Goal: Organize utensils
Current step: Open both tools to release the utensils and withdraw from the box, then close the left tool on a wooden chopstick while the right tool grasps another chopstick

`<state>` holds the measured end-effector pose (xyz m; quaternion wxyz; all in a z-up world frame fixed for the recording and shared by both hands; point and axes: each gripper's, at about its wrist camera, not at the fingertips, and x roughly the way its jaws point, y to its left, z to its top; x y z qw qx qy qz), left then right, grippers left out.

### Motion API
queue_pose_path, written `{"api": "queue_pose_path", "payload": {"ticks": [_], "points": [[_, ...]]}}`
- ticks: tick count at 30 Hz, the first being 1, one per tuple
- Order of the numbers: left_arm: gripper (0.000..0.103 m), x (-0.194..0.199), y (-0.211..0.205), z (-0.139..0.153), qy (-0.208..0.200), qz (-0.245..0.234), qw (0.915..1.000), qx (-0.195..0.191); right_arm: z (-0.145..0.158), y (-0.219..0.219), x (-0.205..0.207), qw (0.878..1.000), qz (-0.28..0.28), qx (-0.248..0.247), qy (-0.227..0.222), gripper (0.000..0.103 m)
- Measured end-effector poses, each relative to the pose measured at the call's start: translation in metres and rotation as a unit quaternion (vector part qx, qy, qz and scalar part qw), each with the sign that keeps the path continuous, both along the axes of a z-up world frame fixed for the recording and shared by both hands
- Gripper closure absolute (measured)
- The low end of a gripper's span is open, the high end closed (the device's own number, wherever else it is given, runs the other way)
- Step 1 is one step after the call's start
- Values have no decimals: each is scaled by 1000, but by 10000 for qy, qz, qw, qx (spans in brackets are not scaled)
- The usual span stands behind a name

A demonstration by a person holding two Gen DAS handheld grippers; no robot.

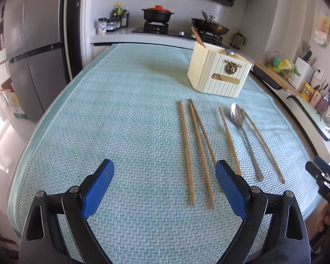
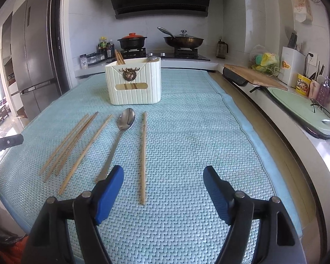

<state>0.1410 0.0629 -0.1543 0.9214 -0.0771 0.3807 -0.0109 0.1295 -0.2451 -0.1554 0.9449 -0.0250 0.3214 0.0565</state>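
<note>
Both grippers hang over the near edge of the pale green mat [image 2: 187, 132], each with its blue jaws spread wide and nothing between them. The left gripper [image 1: 165, 187] sits just left of three chopsticks [image 1: 194, 154]; the right gripper [image 2: 164, 189] straddles the near end of a single chopstick [image 2: 143, 158], likely its pick. A spoon [image 2: 121, 136] lies between that stick and another, bowl pointing away. At the far side stands the cream holder [image 2: 134, 83], already carrying chopsticks on its left and a spoon on its right, so the loose pieces probably belong there, sorted by kind.
</note>
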Motion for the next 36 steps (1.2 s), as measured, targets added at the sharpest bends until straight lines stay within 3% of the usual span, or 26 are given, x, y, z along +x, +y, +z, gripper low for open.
{"api": "queue_pose_path", "payload": {"ticks": [11,18,26,32,36], "points": [[9,7,-3,-11,158,-106,9997,130,-7,-3,4,9999,-56,-93,93,27],[9,10,-2,-14,182,-136,9996,146,-3,-1,4,9995,255,163,81,27],[9,34,0,-11,222,-358,9990,112,-6,12,24,9986,436,-11,313,27],[9,63,1,-12,290,-525,9982,83,-6,18,39,9975,557,-84,435,47],[9,85,1,-18,405,-553,9975,197,-6,22,48,9965,676,-98,491,49]]}}
